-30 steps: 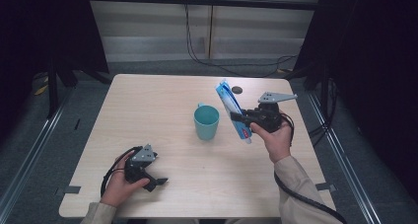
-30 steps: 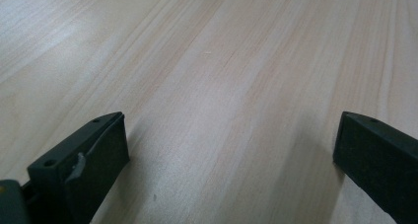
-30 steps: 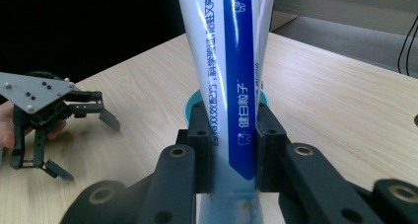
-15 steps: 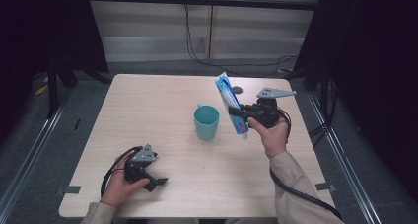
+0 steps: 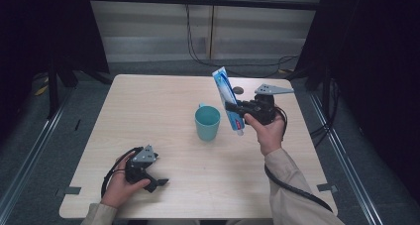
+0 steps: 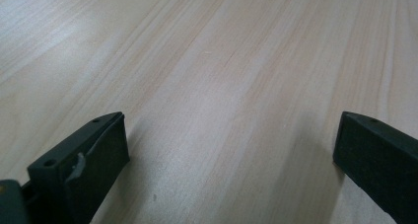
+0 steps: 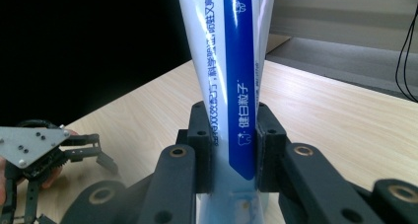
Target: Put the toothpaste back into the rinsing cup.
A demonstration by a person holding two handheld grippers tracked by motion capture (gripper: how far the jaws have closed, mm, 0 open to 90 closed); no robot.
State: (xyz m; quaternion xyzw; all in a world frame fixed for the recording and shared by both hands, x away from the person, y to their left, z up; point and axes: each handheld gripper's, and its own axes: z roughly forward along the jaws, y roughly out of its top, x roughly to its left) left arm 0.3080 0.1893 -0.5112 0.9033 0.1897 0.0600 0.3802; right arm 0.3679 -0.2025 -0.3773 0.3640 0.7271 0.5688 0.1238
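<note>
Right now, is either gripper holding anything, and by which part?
The right gripper clamps the toothpaste tube low on its body, near the cap end. The left gripper is open on the table, holding nothing.

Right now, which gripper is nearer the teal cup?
Right. The right gripper, shut on the toothpaste tube, hovers just beside the teal cup; the left gripper rests open near the table's front-left edge.

A teal cup [image 5: 207, 123] stands mid-table [image 5: 148, 111]; black cables [image 5: 198, 41] trail behind.
</note>
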